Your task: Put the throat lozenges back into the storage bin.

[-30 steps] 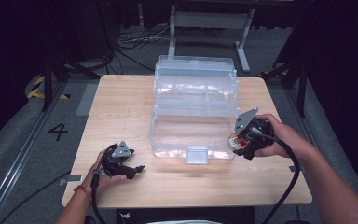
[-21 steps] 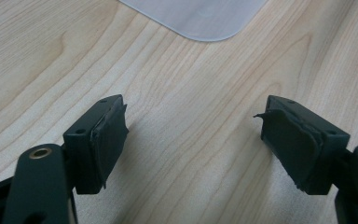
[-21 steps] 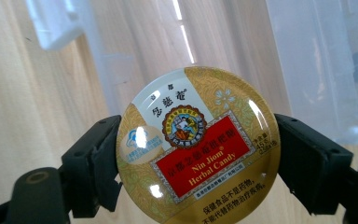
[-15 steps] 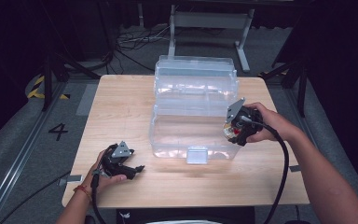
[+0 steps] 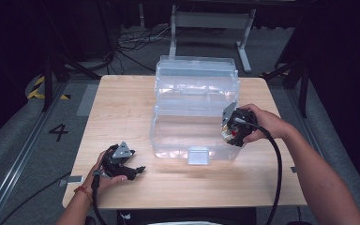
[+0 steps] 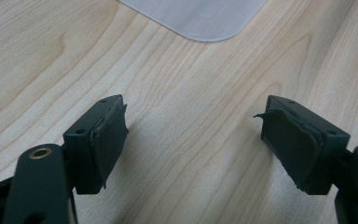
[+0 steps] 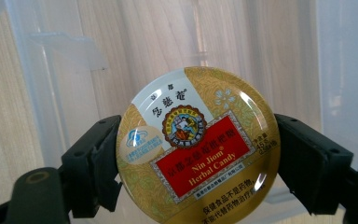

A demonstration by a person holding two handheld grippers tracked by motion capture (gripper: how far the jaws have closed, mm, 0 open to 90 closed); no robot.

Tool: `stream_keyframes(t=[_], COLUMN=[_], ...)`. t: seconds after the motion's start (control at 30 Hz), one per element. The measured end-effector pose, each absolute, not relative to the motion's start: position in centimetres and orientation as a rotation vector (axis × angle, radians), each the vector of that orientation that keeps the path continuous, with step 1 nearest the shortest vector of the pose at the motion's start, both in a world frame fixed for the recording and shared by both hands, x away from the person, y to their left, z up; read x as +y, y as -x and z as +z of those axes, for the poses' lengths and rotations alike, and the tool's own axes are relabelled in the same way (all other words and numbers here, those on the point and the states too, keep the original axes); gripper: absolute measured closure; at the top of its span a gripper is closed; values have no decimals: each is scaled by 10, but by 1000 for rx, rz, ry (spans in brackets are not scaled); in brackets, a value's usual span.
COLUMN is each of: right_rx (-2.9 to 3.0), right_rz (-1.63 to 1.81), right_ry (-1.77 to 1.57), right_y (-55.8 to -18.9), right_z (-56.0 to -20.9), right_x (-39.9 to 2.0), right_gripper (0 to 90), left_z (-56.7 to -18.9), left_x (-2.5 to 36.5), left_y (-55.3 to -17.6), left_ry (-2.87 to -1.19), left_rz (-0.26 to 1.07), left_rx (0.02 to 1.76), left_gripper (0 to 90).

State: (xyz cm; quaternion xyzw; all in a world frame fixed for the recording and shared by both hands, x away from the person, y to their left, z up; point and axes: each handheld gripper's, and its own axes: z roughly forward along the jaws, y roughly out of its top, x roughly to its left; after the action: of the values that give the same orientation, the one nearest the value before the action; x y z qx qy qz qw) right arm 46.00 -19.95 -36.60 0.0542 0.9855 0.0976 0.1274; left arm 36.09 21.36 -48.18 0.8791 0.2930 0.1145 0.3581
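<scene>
The right gripper [image 5: 229, 132] was held up over the right end of the clear plastic box [image 5: 194, 112], the person's right hand [image 5: 260, 123] wrapped round its body with the forearm running in from the lower right and the black cable looping down behind it. Its two black jaws were clamped on opposite edges of a round candy tin [image 7: 198, 147], which sat flat-faced toward the gripper's own camera. The tin's lid was glossy gold metal, printed with a red label band, a white arc of characters and a small round emblem at its middle. Straight beyond the tin lay the box's ribbed translucent wall, with wood grain showing through it.

The left gripper [image 6: 193, 140] rested low on the wooden table [image 5: 122, 108], near the front left corner of the box, cupped in the left hand [image 5: 104, 172] with the wrist coming up from the bottom edge. Its jaws stood wide apart with nothing between them, their dark rubber pads [image 6: 109, 135] worn and ragged at the edges. Ahead of them was pale, streaked wood and a rounded frosted plastic corner [image 6: 200, 18]
</scene>
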Motion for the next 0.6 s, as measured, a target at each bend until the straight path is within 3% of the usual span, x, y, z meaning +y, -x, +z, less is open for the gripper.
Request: stream_keyframes(t=[0.6], right_rx=[2921], right_rz=[310], right_ry=[-146], right_y=[-461], right_z=[-371], right_x=[-201], right_gripper=[202], left_z=[-482], left_x=[214], left_y=[-361], left_ry=[-2268], left_rz=[295], left_rx=[756], left_gripper=[226])
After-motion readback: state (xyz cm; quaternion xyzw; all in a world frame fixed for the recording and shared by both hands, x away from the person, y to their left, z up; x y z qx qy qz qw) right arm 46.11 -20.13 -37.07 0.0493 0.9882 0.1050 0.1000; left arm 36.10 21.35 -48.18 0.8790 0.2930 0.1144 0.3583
